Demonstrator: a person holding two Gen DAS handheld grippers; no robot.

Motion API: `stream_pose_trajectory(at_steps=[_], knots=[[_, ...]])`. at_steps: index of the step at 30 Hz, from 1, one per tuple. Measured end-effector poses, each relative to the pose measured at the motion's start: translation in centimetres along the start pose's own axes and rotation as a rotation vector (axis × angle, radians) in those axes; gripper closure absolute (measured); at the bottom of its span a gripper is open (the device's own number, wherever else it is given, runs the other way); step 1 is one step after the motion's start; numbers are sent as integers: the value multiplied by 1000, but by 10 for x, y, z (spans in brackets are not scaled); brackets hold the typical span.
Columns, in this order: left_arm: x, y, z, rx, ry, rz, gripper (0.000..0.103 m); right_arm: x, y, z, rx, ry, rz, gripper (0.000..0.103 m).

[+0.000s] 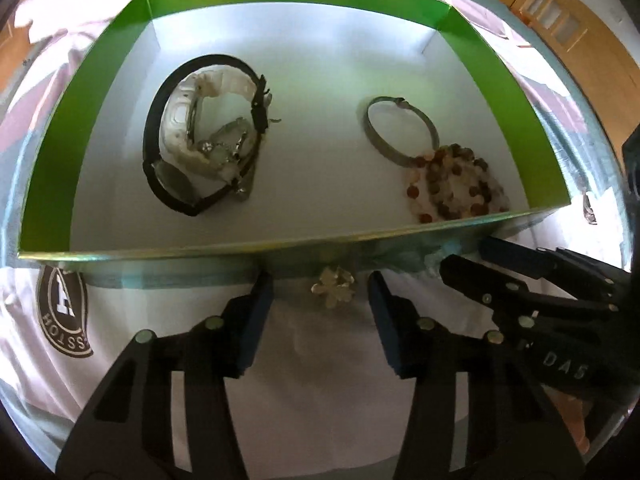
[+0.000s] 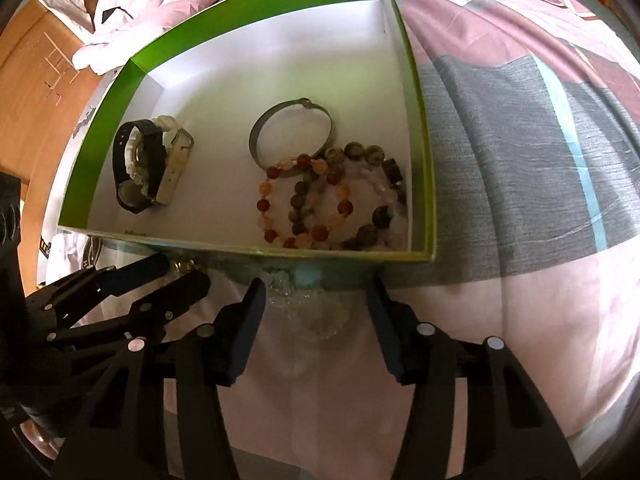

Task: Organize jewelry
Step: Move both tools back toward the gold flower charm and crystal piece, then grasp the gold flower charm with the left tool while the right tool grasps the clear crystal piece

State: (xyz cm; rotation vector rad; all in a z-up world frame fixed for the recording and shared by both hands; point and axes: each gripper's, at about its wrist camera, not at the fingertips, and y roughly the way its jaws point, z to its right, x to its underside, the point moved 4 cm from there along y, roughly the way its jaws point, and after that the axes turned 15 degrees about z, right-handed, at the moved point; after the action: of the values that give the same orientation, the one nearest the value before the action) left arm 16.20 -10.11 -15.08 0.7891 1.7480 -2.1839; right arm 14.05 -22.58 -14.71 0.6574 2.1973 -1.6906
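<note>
Green-walled box (image 1: 48, 148) with a white floor, resting on a bed (image 2: 520, 160). Contents, left group: two watches, one black-strapped (image 1: 160, 160) and one white-strapped (image 1: 208, 128), nested together with a small metallic piece whose form cannot be made out. Right group: one plain metal bangle (image 1: 400, 128) and a heap of beaded bracelets (image 2: 332, 200), red-orange, brown and pale, touching the bangle; their exact count cannot be told. Outside the box, just beside its near wall: one pale flower-shaped ornament (image 1: 334, 286) between the fingers of the left tongs (image 1: 320, 284), which stand open, and one clear beaded bracelet (image 2: 312, 312) between the fingers of the right tongs (image 2: 316, 292), also open. Legible writing: "DAS" on the right tongs; a round emblem (image 1: 64, 316) on the bedding, partly reading "HO…STON".
</note>
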Motion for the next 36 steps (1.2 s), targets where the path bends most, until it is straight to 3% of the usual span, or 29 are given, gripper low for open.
stream_pose_trajectory(at_steps=[4, 5, 6, 7, 11, 18, 36], knots=[[0, 2, 2, -41, 12, 8, 57, 6, 2, -4, 46, -33, 16, 56], [1, 2, 4, -54, 18, 10, 60, 7, 2, -4, 48, -24, 21, 58], [1, 2, 5, -71, 28, 12, 70, 8, 1, -5, 49, -21, 24, 60], [1, 3, 11, -78, 33, 15, 79, 10, 1, -6, 46, -24, 25, 66], [0, 1, 18, -49, 23, 20, 79, 14, -1, -7, -26, 31, -7, 90], [9, -16, 18, -49, 39, 24, 79, 14, -10, -3, -45, 55, -8, 96], [-9, -109, 5, 13, 3, 182, 79, -4, -72, -18, -128, 53, 98, 96]])
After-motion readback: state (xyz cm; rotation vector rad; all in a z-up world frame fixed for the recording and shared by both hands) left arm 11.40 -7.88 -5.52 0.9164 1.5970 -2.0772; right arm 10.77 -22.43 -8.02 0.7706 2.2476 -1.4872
